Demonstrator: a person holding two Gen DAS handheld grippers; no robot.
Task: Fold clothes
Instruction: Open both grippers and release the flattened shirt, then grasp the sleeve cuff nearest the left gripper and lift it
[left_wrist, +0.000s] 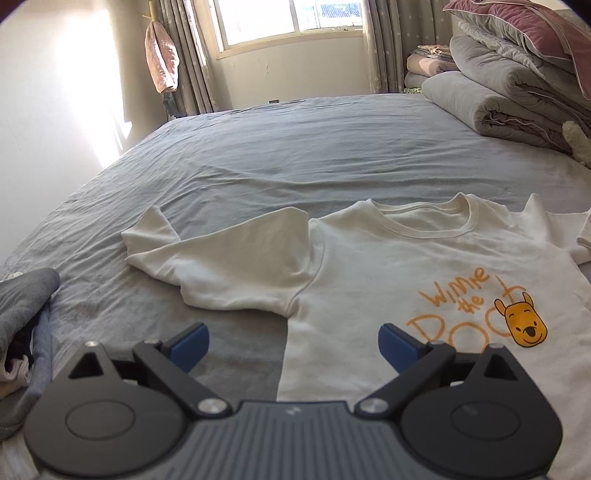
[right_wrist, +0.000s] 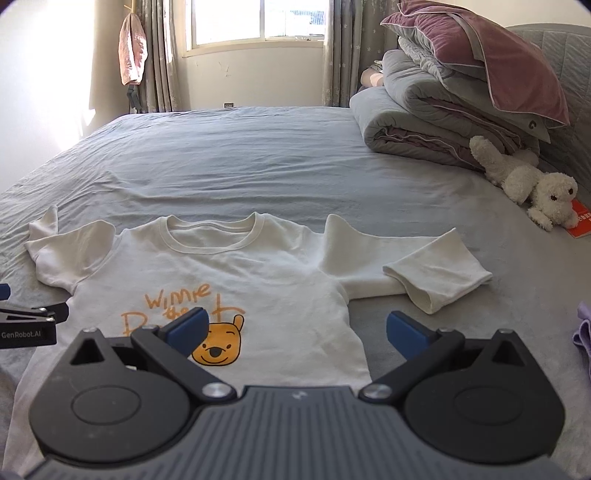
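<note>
A white long-sleeved shirt (left_wrist: 388, 258) (right_wrist: 236, 273) with an orange bear print lies front up on the grey bed sheet (left_wrist: 295, 155) (right_wrist: 258, 158), collar towards the window. Both sleeves are bent back on themselves beside the body. My left gripper (left_wrist: 293, 345) hovers open over the shirt's left side edge, below the armpit, with nothing between its blue pads. My right gripper (right_wrist: 297, 334) stands open above the shirt's right side edge, also holding nothing. Part of the left gripper (right_wrist: 22, 325) shows at the left edge of the right wrist view.
Folded quilts and a purple pillow (right_wrist: 461, 85) are stacked at the back right, with a white plush toy (right_wrist: 528, 181) and an orange book (right_wrist: 581, 221) beside them. A grey pile of clothes (left_wrist: 22, 325) lies at the left, a lilac cloth (right_wrist: 583, 332) at the right.
</note>
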